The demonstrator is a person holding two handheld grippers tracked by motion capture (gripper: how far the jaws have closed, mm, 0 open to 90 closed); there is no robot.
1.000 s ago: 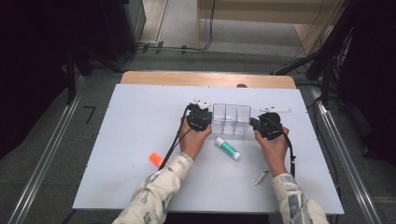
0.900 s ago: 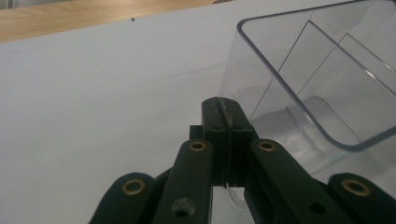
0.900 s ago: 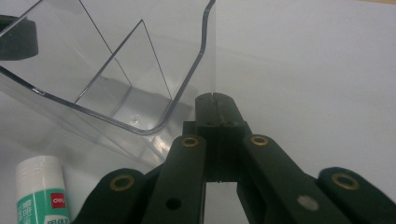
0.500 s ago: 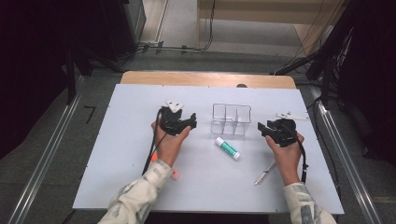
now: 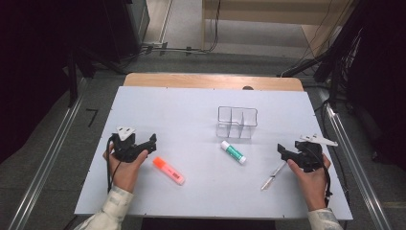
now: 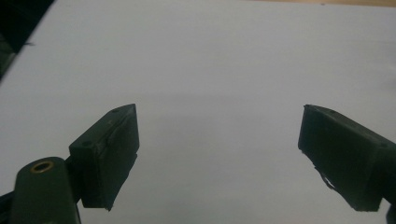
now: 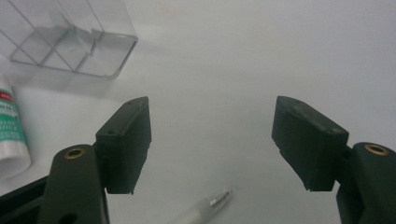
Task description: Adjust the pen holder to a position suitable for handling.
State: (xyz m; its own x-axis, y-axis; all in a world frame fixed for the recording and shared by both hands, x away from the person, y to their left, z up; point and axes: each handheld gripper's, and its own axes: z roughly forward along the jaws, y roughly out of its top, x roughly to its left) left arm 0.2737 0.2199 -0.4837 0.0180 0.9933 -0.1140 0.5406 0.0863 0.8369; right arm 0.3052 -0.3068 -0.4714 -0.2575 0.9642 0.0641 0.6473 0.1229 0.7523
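Observation:
On the white tabletop [image 5: 182, 110] stands a clear divided organizer [image 5: 237, 122]. Nearer the person lie a white glue stick with a green label [image 5: 233, 152], an orange highlighter [image 5: 168, 170] and a silver pen [image 5: 273, 176]. My left gripper [image 5: 152, 142] is at the table's left, just left of the highlighter; its jaws have just been opening and stand open over bare table [image 6: 215, 112]. My right gripper [image 5: 281, 151] is at the right, above the pen; its jaws have also just been opening and hold nothing [image 7: 210, 100]. Its view shows the organizer [image 7: 74, 42], glue stick [image 7: 11, 130] and pen tip [image 7: 210, 203].
A wooden strip [image 5: 213, 81] borders the table's far edge. Metal rails run along the left side [image 5: 48, 163] and right side [image 5: 354, 167]. Cables and dark equipment sit on the floor beyond the table.
Both hands have swung away from the organizer, the left far to the left, the right to the right. The highlighter, earlier partly under the left forearm, now lies in plain sight.

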